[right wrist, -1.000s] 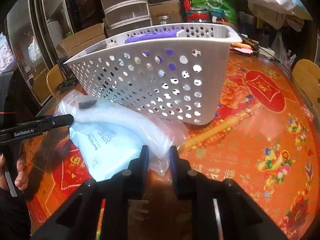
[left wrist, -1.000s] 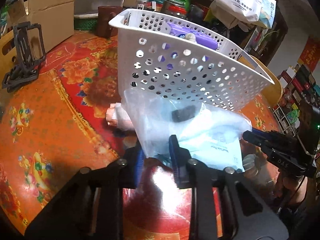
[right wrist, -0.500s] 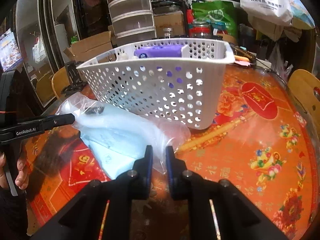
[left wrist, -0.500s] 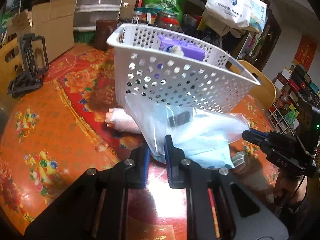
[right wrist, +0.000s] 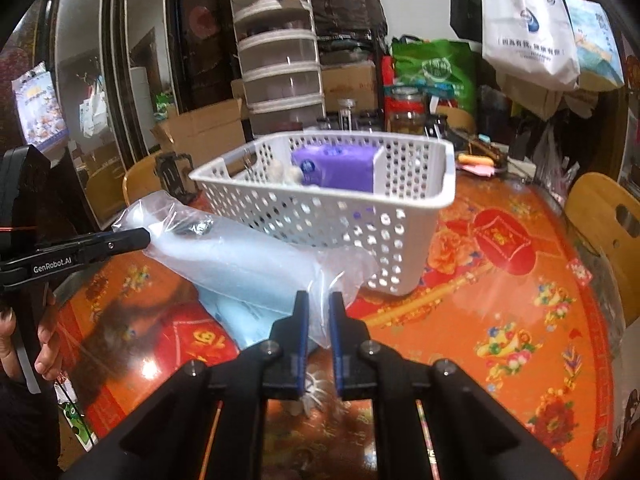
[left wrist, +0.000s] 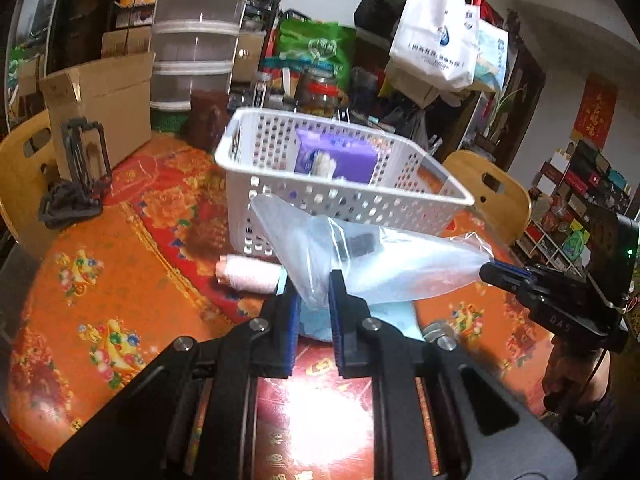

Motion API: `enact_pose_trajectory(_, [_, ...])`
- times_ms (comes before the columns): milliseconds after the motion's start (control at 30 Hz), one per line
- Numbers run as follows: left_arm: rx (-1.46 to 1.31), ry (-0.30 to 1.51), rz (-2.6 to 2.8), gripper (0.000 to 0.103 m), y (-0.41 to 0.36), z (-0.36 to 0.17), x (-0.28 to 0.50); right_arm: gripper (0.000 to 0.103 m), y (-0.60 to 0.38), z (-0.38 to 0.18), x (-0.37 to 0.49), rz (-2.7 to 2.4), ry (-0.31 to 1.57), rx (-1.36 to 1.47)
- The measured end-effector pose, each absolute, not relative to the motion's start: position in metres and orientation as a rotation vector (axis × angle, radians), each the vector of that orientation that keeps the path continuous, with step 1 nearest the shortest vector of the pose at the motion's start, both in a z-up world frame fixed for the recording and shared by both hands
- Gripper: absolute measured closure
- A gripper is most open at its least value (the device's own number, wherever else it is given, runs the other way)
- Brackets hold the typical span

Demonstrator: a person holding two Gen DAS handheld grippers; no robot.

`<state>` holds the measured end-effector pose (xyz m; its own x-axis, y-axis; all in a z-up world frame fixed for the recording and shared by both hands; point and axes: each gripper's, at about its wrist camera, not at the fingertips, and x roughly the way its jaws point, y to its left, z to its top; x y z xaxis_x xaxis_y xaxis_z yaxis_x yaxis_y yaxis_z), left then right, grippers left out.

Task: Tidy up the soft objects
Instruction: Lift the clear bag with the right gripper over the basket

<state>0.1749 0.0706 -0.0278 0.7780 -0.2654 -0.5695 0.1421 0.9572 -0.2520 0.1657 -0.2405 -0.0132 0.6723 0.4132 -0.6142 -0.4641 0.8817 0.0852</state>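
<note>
A clear plastic bag (left wrist: 384, 264) holding a pale blue packet is seen gripped at two ends and held clear of the bench (left wrist: 120, 300), just in front of the white perforated basket (left wrist: 340, 200). One corner of the bag is pinched between the fingers of the left gripper (left wrist: 314, 300), which are clenched on the film; the opposite corner is clamped by the fingers of the right gripper (right wrist: 318, 312), likewise drawn tight on the plastic. In the left wrist view the right gripper's tip is seen at the bag's far right corner; in the right wrist view the left gripper, marked with lettering, is seen at the bag's upper left end, with a person's hand (right wrist: 44, 356) wrapped round its handle. A small dark item shows through the film near the bag's upper part.

The basket is pictured standing on the red and orange floral cloth of the bench, directly behind the bag. A purple packet (right wrist: 336, 168) is seen upright inside the basket, with a small whitish fluffy item (right wrist: 284, 174) beside it. A spool of white thread (left wrist: 248, 274) lies on the bench at the foot of the basket's front wall, to the left of the bag. Behind the basket, a cardboard box (left wrist: 100, 108) and a stack of clear drawers (left wrist: 196, 48) are visible.
</note>
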Motion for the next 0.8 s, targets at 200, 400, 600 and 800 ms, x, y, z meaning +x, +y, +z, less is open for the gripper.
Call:
enact_pose_trajectory(200, [-0.18,0.57,-0.22,0.091,0.07,0.007,0.157,0.096,-0.236,0.017,0.158,0.499,0.619,-0.101])
enact_pose_trajectory(400, [-0.169,0.532,-0.218,0.091,0.068,0.036,0.161,0.096,-0.234,0.047,0.165,0.492,0.571,-0.121])
enact_pose_trajectory(600, [-0.146,0.511,-0.219,0.091,0.064,0.068,0.2,0.096,-0.234,0.071,0.205,0.478,0.564,-0.119])
enact_pose_trajectory(800, [-0.143,0.526,-0.218,0.091,0.059,0.085,0.263,0.096,-0.232,0.077,0.252,0.45,0.582,-0.108])
